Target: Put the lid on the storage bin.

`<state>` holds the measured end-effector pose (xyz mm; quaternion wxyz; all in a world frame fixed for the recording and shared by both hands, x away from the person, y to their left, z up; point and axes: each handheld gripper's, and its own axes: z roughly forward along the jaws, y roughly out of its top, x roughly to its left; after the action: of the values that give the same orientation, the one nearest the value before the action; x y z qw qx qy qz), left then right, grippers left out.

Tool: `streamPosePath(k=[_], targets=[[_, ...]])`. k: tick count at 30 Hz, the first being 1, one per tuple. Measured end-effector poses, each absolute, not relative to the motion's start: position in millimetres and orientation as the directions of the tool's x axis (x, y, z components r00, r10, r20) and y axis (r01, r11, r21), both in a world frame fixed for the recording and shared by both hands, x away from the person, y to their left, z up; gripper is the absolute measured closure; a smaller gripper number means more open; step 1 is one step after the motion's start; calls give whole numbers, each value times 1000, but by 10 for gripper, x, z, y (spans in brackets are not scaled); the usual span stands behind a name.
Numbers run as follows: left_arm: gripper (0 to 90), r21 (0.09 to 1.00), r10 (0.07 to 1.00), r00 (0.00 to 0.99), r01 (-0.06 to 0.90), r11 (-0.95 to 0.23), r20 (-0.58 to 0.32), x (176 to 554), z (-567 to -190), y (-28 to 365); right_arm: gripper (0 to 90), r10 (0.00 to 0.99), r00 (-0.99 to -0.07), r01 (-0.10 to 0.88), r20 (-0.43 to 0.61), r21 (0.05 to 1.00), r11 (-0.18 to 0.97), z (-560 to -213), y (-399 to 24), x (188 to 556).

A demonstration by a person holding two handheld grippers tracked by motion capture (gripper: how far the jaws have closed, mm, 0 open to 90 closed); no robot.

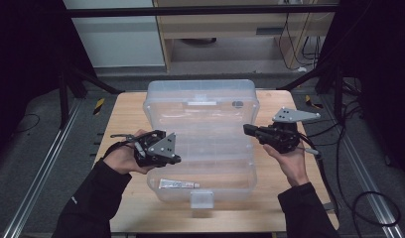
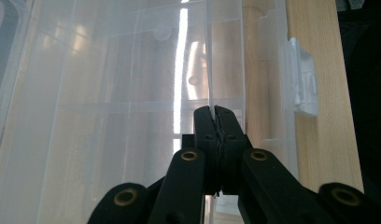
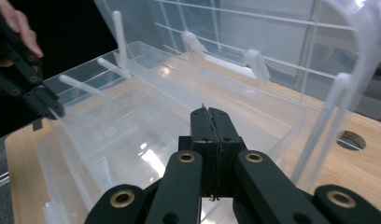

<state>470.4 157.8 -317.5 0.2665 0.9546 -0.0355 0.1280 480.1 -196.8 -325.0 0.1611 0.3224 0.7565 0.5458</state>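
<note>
Clear box (image 1: 200, 144), tube (image 1: 179, 184) inside, on table (image 1: 126, 119)

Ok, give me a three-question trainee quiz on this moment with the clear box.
1. True or false: the right gripper holds the tube.
2. What do the left gripper's jaws pinch? A) a cable B) a thin edge of the clear box C) nothing
3. Where does the tube lie?
Key: 1 false: it is shut and empty, beside the box. 2 B. 3 inside the box, at the end nearest the person.
</note>
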Motion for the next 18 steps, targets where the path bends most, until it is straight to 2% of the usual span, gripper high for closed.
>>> streamPosePath(k=[18], targets=[[873, 497, 7, 969, -121, -859, 248, 4645, -3223, 1581, 900, 707, -691, 365, 152, 917, 159, -3365, -2131, 4901]])
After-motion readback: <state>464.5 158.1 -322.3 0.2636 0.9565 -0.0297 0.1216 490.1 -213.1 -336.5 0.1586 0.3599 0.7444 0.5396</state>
